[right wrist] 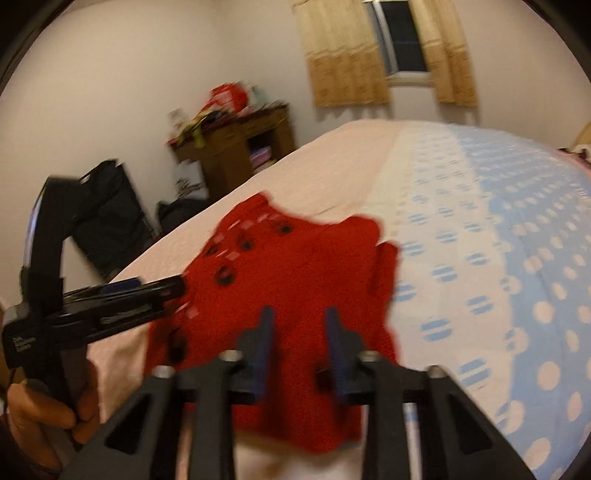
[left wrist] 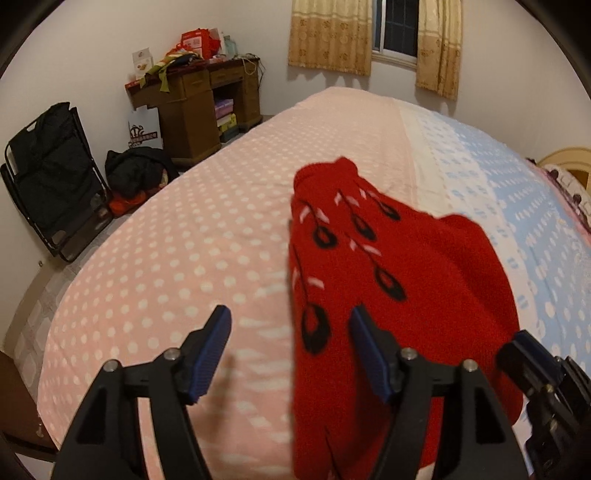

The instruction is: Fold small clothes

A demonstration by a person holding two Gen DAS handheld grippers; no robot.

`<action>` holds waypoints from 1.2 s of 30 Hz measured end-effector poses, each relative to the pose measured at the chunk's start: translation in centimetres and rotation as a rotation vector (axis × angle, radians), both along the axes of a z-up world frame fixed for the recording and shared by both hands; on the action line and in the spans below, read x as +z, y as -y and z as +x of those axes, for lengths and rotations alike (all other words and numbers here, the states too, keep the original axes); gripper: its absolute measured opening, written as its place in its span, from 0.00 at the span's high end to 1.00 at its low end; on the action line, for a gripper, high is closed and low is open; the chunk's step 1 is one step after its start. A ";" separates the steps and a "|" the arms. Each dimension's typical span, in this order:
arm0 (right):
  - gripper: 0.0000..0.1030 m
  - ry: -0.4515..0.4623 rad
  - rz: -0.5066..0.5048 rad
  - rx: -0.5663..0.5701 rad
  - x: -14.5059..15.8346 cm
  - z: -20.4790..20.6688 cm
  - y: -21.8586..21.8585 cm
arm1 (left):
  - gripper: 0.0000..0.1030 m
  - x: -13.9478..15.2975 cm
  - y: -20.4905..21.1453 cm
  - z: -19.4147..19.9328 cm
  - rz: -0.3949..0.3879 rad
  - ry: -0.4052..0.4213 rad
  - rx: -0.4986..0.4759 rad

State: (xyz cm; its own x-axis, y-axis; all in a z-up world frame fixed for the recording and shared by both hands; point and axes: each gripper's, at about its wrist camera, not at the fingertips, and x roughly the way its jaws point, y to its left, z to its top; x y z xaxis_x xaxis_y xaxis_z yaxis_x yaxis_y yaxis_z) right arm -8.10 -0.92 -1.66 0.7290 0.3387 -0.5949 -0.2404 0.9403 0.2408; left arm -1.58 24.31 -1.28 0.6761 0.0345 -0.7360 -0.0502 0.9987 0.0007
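The red sweater (left wrist: 388, 280) lies on the bed (left wrist: 177, 236), its long axis running away from me toward the window (left wrist: 399, 26), neck end farthest. My left fingers (left wrist: 290, 354) are spread wide, straddling its left edge and holding nothing; my right fingers (right wrist: 300, 347) hover over its near part, partly open, also holding nothing. Any writing is too blurred to read.
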 end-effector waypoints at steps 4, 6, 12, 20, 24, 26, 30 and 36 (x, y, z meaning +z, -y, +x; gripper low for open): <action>0.77 -0.055 -0.026 0.009 -1.4 0.4 -0.3 | 0.33 -0.7 0.7 -0.5 0.026 -0.001 0.003; 0.77 -0.085 -0.019 0.004 -2.2 0.7 -0.3 | 0.33 -0.8 0.9 -0.3 0.031 -0.002 0.007; 0.79 -0.114 -0.064 -0.015 -3.2 2.6 -0.3 | 0.32 -1.5 1.8 0.1 0.077 -0.002 0.012; 0.79 -0.090 -0.134 -0.016 -3.8 5.4 -1.3 | 0.23 -2.2 2.4 1.1 0.123 0.019 0.041; 0.79 -0.059 -0.162 -0.028 -3.9 5.5 -1.5 | 0.22 -2.4 2.9 1.4 0.151 0.042 0.051; 0.79 -0.041 -0.179 -0.032 -4.0 5.2 -1.6 | 0.22 -2.4 3.2 1.5 0.155 0.046 0.051; 0.79 -0.035 -0.181 -0.033 -3.9 5.6 -1.8 | 0.22 -2.6 2.9 2.3 0.122 0.045 0.038; 0.79 -0.032 -0.191 -0.024 -3.8 6.5 -2.0 | 0.20 -2.6 3.1 3.4 0.092 0.018 0.035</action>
